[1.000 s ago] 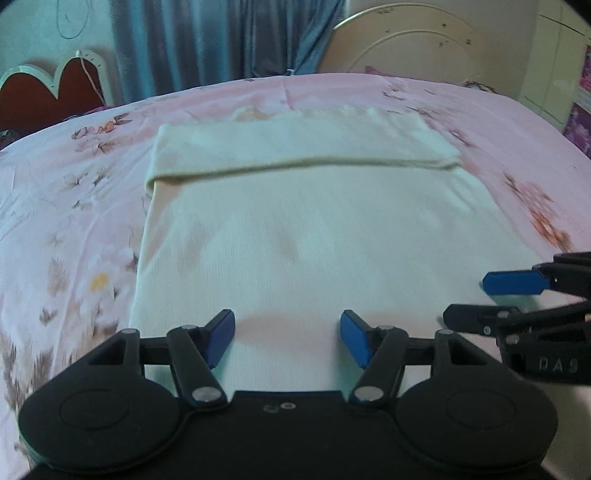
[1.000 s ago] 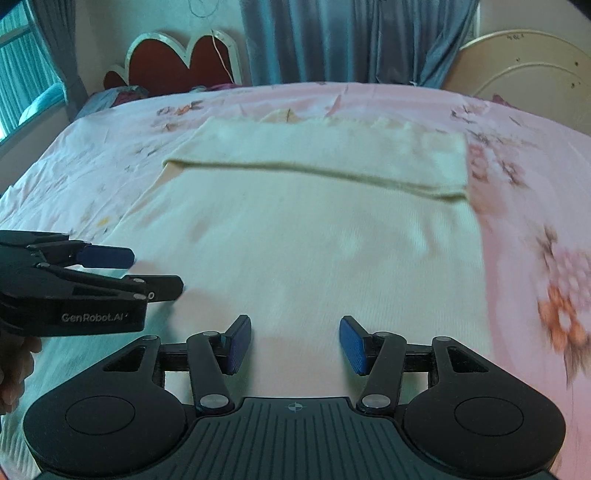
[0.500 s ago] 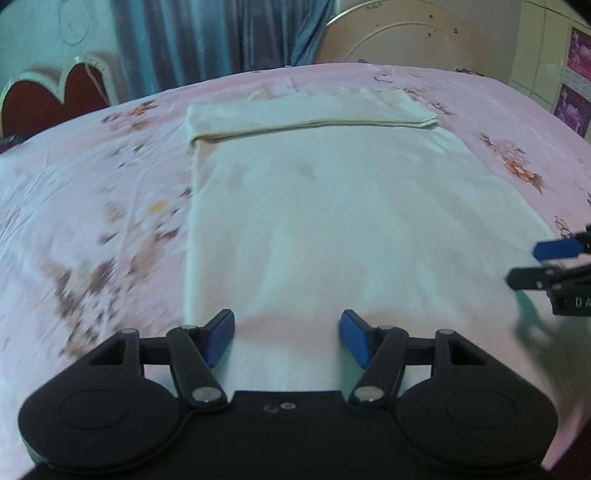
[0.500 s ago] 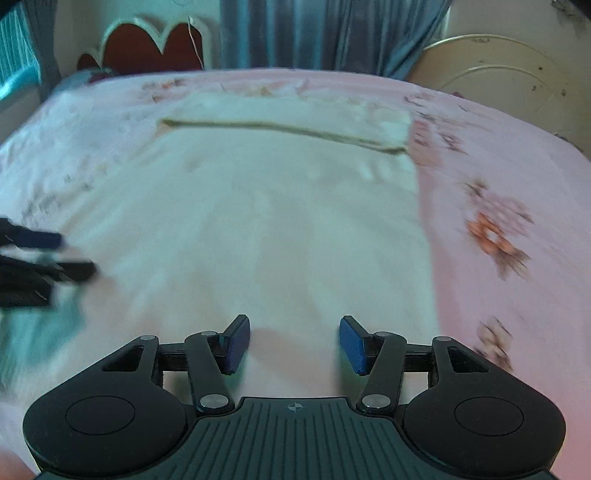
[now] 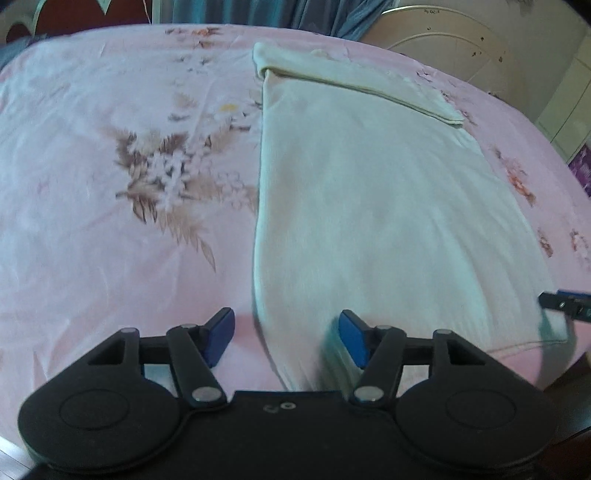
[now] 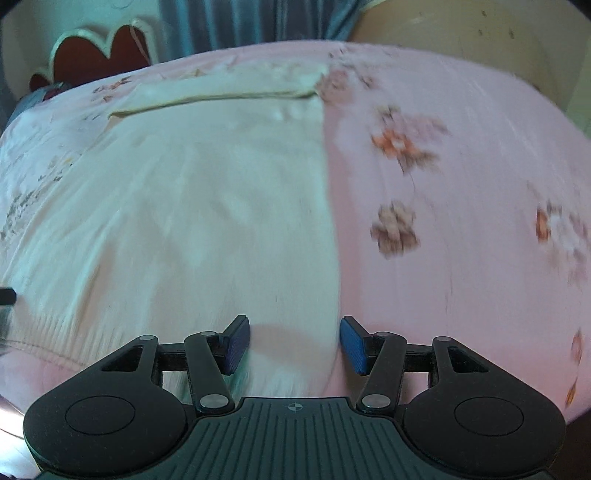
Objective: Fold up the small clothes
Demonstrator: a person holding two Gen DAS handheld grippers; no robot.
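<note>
A cream knit garment (image 5: 369, 206) lies flat on the pink floral bedsheet (image 5: 110, 221), its far end folded over into a band (image 5: 351, 85). My left gripper (image 5: 286, 338) is open, its jaws straddling the garment's near left corner edge. My right gripper (image 6: 293, 341) is open, its jaws straddling the garment's near right corner edge; the garment (image 6: 192, 206) fills the left half of that view. The right gripper's tip shows at the right edge of the left wrist view (image 5: 565, 301).
A red heart-shaped headboard (image 6: 107, 51) and blue curtains (image 6: 251, 22) stand behind the bed. A round cream board (image 5: 454, 48) leans at the far right. The bed's near right edge (image 5: 554, 373) drops off beside the garment's hem.
Both grippers have moved apart: the left to the garment's left edge, the right to its right edge. Both stay open. The garment has not moved.
</note>
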